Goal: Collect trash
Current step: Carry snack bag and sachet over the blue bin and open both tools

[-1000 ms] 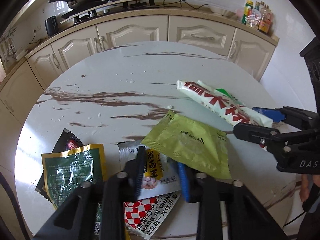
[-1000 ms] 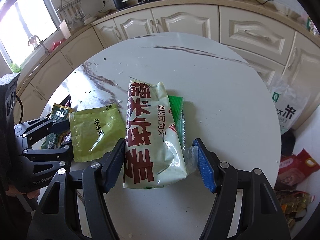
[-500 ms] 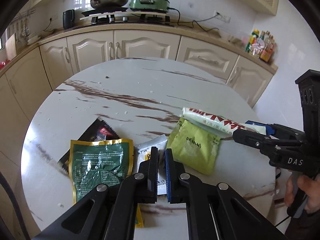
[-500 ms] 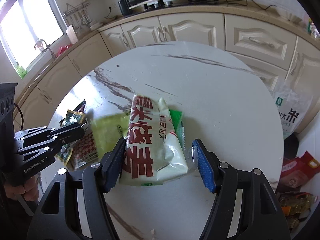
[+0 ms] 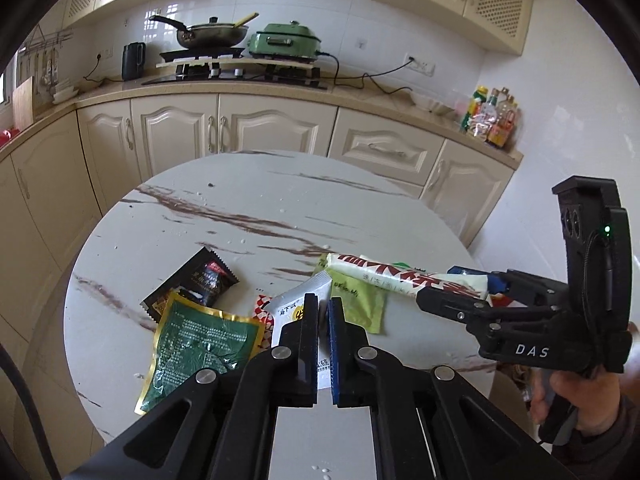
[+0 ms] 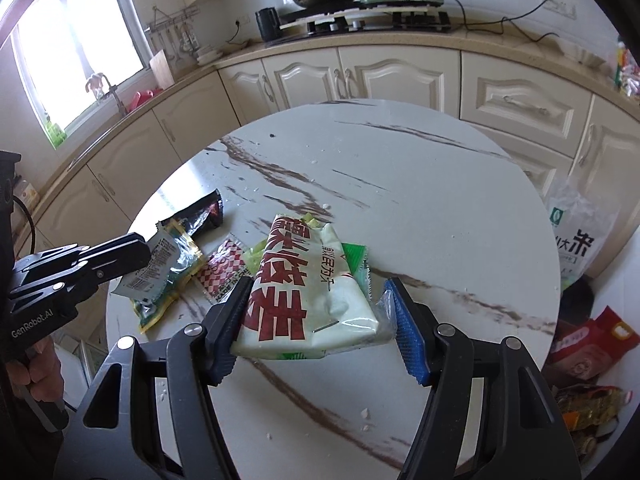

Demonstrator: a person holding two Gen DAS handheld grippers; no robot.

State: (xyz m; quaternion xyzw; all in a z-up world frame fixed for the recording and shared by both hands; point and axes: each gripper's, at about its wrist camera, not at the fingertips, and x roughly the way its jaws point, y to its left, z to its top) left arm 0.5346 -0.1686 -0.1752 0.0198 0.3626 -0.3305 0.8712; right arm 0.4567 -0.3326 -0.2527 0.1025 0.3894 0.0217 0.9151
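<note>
Our left gripper (image 5: 323, 312) pinches a white sachet (image 5: 298, 312); our right gripper (image 6: 316, 312) clamps the big white-and-red bag (image 6: 304, 284). Both hang above the marble table (image 6: 400, 184), where green (image 5: 200, 344), black (image 5: 200, 280) and checked (image 6: 224, 272) wrappers lie.

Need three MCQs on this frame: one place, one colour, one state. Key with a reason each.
1. The black wrapper lies:
A) on the table, beyond the dark green pouch
B) in a sink
C) on a chair

2. Print on the big white bag:
A) blue
B) red
C) black

3. The left claw is:
A) wide open
B) shut on a spoon
C) shut on the white sachet

A: it shows on the marble past the pouch.
B: red characters cover it.
C: the sachet sits pinched between closed jaws.
</note>
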